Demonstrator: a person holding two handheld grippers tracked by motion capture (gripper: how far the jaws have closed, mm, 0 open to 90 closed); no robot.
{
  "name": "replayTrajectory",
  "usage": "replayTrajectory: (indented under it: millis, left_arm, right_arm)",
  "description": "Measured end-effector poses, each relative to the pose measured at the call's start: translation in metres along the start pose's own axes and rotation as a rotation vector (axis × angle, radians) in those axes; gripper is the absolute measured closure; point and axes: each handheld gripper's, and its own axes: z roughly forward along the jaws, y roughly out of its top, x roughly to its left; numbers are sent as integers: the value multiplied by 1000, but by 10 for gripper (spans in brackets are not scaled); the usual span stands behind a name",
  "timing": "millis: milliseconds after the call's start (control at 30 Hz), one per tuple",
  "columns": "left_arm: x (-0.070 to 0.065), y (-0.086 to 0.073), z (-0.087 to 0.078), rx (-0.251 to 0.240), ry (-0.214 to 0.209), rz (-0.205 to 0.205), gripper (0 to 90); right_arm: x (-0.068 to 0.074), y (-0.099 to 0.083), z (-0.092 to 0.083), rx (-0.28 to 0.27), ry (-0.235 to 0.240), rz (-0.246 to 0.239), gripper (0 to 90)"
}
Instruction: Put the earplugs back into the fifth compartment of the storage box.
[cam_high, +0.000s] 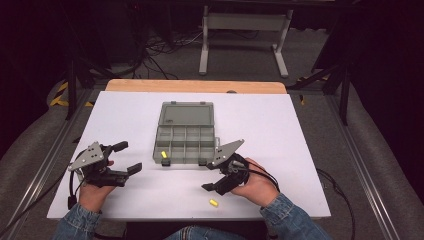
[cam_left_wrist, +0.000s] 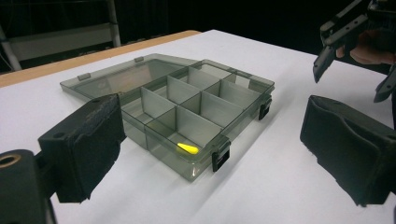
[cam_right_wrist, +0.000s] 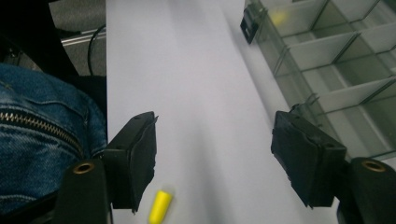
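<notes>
My white rectangular table (cam_high: 280, 130) carries a grey-tinted clear plastic compartment box (cam_high: 185, 134) at centre and a small yellow piece (cam_high: 213, 203) lower centre.

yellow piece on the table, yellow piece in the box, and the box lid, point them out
loose yellow piece (cam_high: 213, 203), high view, its middle
boxed yellow piece (cam_left_wrist: 187, 148), left gripper view, its middle
box lid (cam_high: 186, 114), high view, centre panel

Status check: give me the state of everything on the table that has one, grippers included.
Organizer box: lid open, lying flat behind the tray.
Yellow piece in box: resting in the near-left compartment.
Loose yellow piece: lying on the table, ungripped.
Left gripper: open, empty.
Right gripper: open, empty, near the loose piece.
</notes>
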Motion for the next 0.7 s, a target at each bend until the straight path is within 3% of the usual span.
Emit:
replayTrajectory:
  millis: [400, 700]
  left_arm:
    - [0, 0, 0, -1, -5, -4, 70]
    - [0, 0, 0, -2, -6, -7, 70]
  right_arm:
    - [7, -10, 14, 113, 38, -4, 357]
    - [13, -16, 21, 160, 57, -8, 395]
